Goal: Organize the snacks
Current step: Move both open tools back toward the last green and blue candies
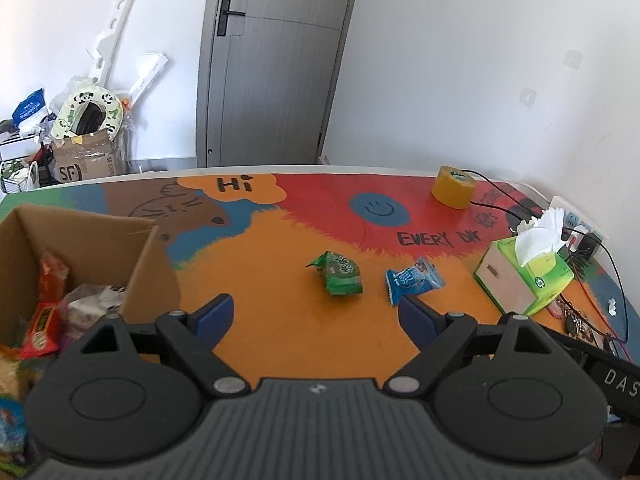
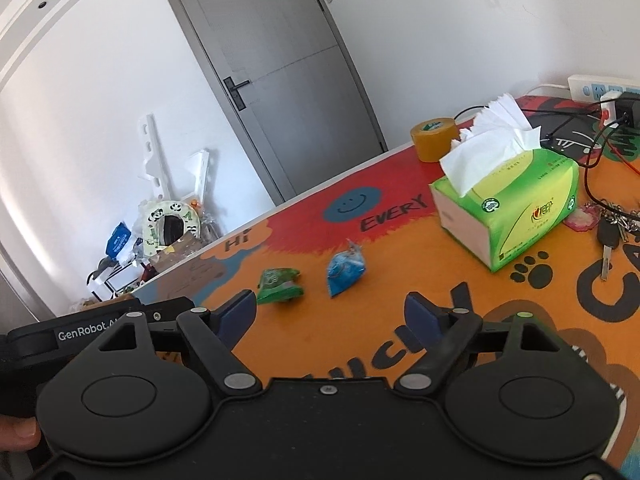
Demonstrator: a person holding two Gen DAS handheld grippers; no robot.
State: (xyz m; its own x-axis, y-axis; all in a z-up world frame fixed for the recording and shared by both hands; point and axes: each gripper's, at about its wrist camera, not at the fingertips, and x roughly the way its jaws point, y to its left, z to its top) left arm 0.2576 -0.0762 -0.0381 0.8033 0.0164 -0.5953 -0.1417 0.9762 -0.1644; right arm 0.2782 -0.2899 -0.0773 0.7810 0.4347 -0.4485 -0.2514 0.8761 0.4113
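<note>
A green snack packet (image 1: 340, 274) (image 2: 278, 285) and a blue snack packet (image 1: 414, 278) (image 2: 345, 271) lie side by side on the colourful tabletop. My left gripper (image 1: 316, 314) is open and empty, just short of the green packet. My right gripper (image 2: 332, 314) is open too, with nothing between its pads, a little nearer than both packets. At the table's left stands a cardboard box (image 1: 92, 248) that holds several snack packs, among them a red one (image 1: 44, 324).
A green tissue box (image 1: 524, 276) (image 2: 516, 208) stands to the right of the packets. A roll of yellow tape (image 1: 454, 187) (image 2: 434, 136) sits at the far edge. Keys (image 2: 612, 232), cables and a power strip (image 2: 600, 88) crowd the right side.
</note>
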